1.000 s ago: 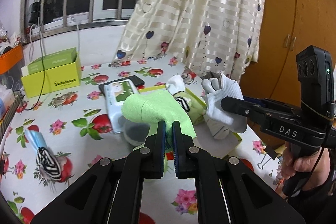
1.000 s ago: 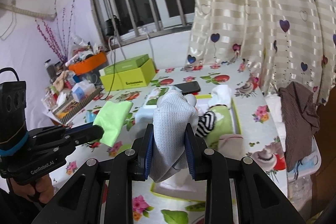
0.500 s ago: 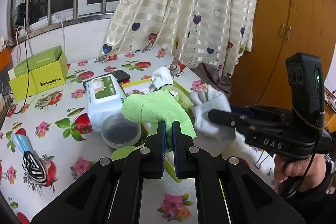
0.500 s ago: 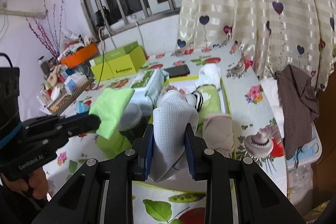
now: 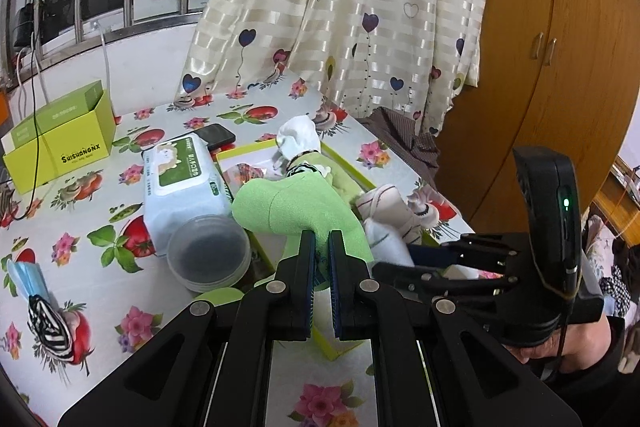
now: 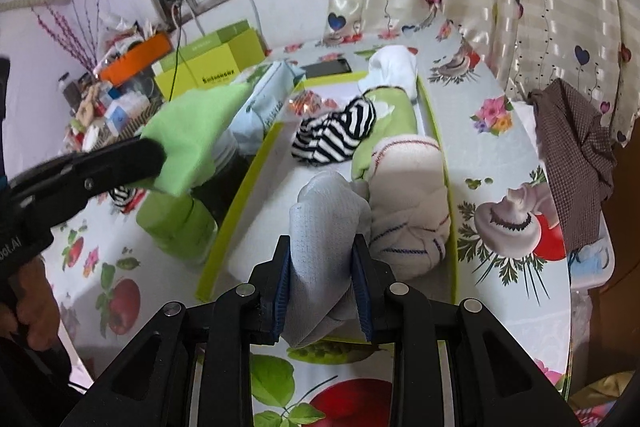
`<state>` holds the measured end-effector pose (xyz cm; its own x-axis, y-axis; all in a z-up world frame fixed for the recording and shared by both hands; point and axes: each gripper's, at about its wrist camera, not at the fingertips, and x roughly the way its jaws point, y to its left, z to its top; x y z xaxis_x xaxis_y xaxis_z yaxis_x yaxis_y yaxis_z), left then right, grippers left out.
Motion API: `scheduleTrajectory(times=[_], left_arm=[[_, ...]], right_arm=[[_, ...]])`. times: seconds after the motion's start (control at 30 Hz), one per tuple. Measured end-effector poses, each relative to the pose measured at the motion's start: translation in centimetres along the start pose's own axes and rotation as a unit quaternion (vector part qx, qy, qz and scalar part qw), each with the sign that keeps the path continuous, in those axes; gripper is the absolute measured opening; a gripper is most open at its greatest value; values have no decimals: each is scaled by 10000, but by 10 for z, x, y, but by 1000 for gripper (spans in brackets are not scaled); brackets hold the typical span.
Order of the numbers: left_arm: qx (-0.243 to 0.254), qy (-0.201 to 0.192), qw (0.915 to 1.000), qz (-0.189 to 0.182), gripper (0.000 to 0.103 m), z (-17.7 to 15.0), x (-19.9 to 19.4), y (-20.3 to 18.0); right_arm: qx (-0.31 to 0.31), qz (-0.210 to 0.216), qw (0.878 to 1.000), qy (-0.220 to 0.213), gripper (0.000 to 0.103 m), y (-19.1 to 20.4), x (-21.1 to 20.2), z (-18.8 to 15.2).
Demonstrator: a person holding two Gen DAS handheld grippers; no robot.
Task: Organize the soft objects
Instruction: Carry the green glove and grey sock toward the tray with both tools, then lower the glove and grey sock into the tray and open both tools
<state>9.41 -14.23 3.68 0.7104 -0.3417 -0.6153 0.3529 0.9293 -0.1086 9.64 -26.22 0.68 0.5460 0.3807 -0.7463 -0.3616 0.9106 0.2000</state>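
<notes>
Green fleecy cloth (image 5: 298,205), lime coloured and soft looking, is pinched tight between the black jaws of the left gripper (image 5: 321,247), which are pressed almost together on a fold of it, so the rest of the cloth bulges up over the near left rim of the shallow lime-edged cardboard tray (image 6: 434,115). Over on the other side, the right gripper (image 6: 322,263) is clamped on a pale grey-white knit sock (image 6: 326,215), jaws held apart by the bunched fabric, and the sock hangs low over the near end of that tray, just beside a rolled cream sock with thin dark stripes (image 6: 412,195) that lies inside against the right wall. Further back in the tray there's a black and white striped sock (image 6: 334,133) resting on a light green bundle (image 6: 394,115), and a white sock (image 6: 394,67) at the far end. Outside the tray on the flowery fruit-print tablecloth (image 5: 100,267) you've got a pack of wet wipes with a green label (image 5: 180,183), a round clear plastic lid (image 5: 208,253) touching it, a black phone (image 5: 216,135) behind, and a yellow-green cardboard box (image 5: 60,143) off toward the window. Another striped sock (image 5: 48,323) lies alone near the left edge, beside a blue face mask (image 5: 24,277). A brown checked cloth (image 6: 572,143) droops off the table's right side by the heart-print curtain (image 5: 340,7).
</notes>
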Motion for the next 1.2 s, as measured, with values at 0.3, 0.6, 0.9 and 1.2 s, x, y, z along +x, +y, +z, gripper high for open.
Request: scheduleTrajectory(times=[0.3, 0.6, 0.9, 1.2], left_arm=[[10, 163, 9999, -14, 7, 6, 22, 0], [-20, 419, 9991, -20, 7, 9, 55, 3], [-121, 658, 9977, -136, 11, 5, 83, 12], [-248, 667, 9972, -250, 24, 5, 78, 13]], right_arm=[[-161, -11, 9996, -219, 41, 2, -13, 2], [-54, -1, 9988, -484, 41, -9, -23, 8], [-41, 4, 9988, -489, 41, -11, -22, 8], [-37, -41, 9985, -547, 41, -12, -24, 13]])
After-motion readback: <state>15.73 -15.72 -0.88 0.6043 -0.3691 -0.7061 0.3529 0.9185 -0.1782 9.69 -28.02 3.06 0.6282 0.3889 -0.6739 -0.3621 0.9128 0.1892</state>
